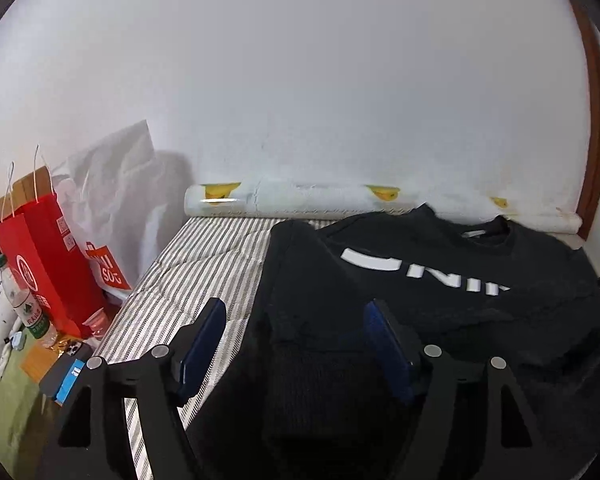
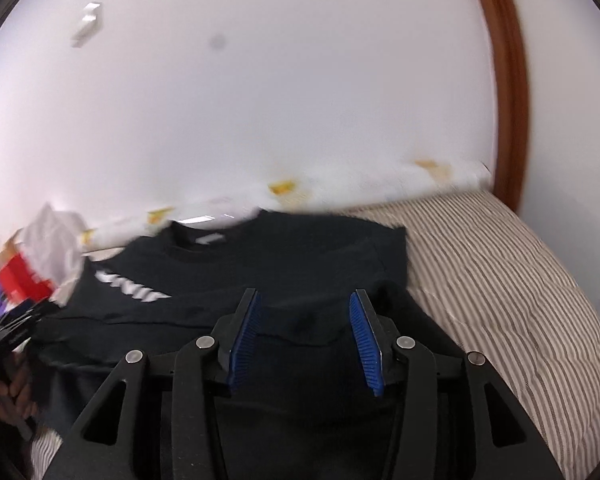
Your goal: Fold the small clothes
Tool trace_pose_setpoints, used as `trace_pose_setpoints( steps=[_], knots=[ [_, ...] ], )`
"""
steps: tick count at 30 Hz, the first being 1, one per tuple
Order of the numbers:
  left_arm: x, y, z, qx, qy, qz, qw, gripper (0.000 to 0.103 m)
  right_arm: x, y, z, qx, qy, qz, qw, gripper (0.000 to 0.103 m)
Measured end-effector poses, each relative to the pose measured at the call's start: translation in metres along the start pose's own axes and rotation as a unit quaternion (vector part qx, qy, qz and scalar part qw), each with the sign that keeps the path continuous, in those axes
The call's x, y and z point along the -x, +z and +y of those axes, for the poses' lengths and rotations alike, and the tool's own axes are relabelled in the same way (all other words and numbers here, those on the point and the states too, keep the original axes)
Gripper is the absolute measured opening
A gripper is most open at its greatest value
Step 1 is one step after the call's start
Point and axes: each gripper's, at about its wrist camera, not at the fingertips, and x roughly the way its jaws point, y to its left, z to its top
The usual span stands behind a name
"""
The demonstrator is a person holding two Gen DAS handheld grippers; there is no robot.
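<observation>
A black sweatshirt [image 1: 440, 280] with white letters lies on the striped mattress [image 1: 204, 272], collar toward the wall, both sleeves folded in over the body. My left gripper [image 1: 296, 312] is open, its jaws straddling the folded left sleeve and cuff without holding it. In the right wrist view the sweatshirt [image 2: 284, 260] shows with its right side folded inward. My right gripper [image 2: 304, 304] is open just above the folded right sleeve, nothing between its blue pads.
A rolled white mat [image 1: 340, 200] with yellow prints lies along the wall behind the sweatshirt. A red paper bag [image 1: 48, 256], a white plastic bag [image 1: 116, 200], a water bottle [image 1: 20, 296] and small items stand left of the bed. A brown wooden frame [image 2: 508, 80] rises at right.
</observation>
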Motion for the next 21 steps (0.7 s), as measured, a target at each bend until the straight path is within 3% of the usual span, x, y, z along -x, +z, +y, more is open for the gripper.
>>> trace_pose_setpoints(
  steps=[4,6,8,16,21],
  knots=[
    [0.026,-0.012,-0.001,0.005,-0.019,-0.012,0.9997,0.071,0.017,-0.019,0.019,0.032,0.059,0.001,0.998,0.041],
    [0.037,-0.019,-0.002,0.0,-0.026,-0.011,0.9996,0.071,0.019,-0.031,0.025,0.042,0.078,0.02,0.996,0.025],
    [0.044,-0.026,-0.002,-0.003,-0.043,-0.003,0.9991,0.071,0.021,-0.042,0.028,0.043,0.091,0.036,0.994,0.02],
    [0.06,-0.045,-0.01,-0.011,-0.123,0.027,0.9919,0.071,0.019,-0.054,0.018,0.011,0.124,0.079,0.989,0.014],
    [0.052,-0.05,-0.024,-0.034,-0.139,0.055,0.9882,0.071,0.01,-0.058,0.013,0.001,0.115,0.094,0.989,0.011]
  ],
)
